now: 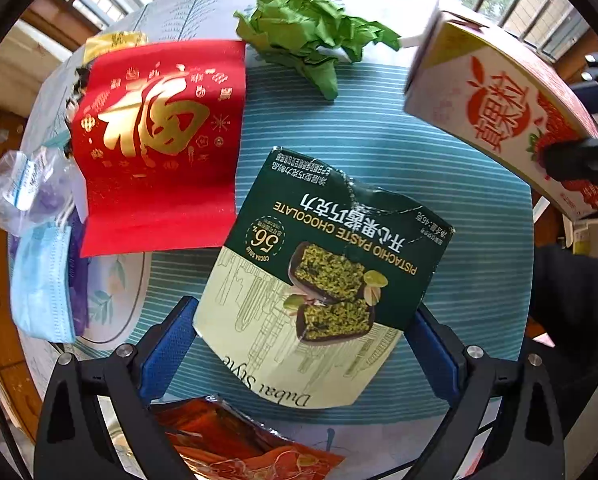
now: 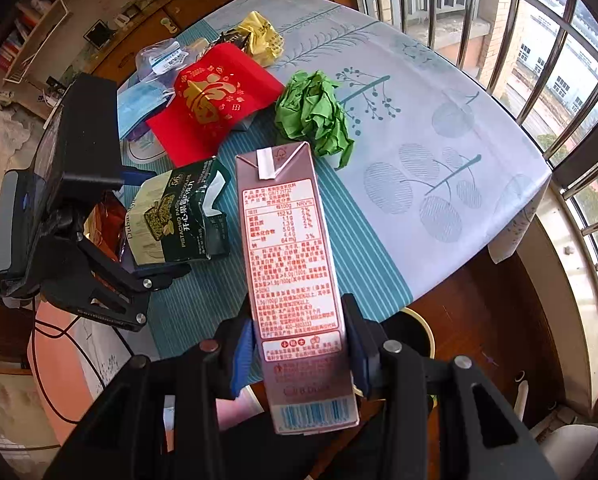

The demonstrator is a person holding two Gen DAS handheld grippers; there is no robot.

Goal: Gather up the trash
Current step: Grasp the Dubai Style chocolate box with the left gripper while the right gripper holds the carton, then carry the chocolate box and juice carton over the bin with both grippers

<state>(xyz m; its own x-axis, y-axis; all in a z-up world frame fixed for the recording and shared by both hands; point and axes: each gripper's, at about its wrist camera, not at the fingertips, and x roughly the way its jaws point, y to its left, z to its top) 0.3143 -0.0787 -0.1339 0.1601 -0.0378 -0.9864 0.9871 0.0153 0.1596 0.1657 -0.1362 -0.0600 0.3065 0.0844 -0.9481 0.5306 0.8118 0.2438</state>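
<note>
Barred windows and wooden cabinets ring our round bench (image 2: 439, 128), spread with a pale leaf-print cloth and a teal striped mat.

Nearest in the right wrist view, our right claw (image 2: 301, 354) is clamped on a pink drink carton (image 2: 295, 280), pads on its two sides, lifted off the bench at the lower middle of the frame. At left, our left claw (image 1: 299, 344) points down with its blue fingers (image 1: 165, 344) spread on either side of the torn pistachio chocolate box (image 1: 323, 276), not pressing it. Farther back lie a red envelope (image 2: 215, 100), crumpled green paper (image 2: 315, 114), a blue face mask (image 2: 137, 102) and a gold wrapper (image 2: 261, 38).

We judge one piece collected and the second grasp in hand: next we must lower the left claw, close on the box, then carry both away; no bin is clearly in view.
</note>
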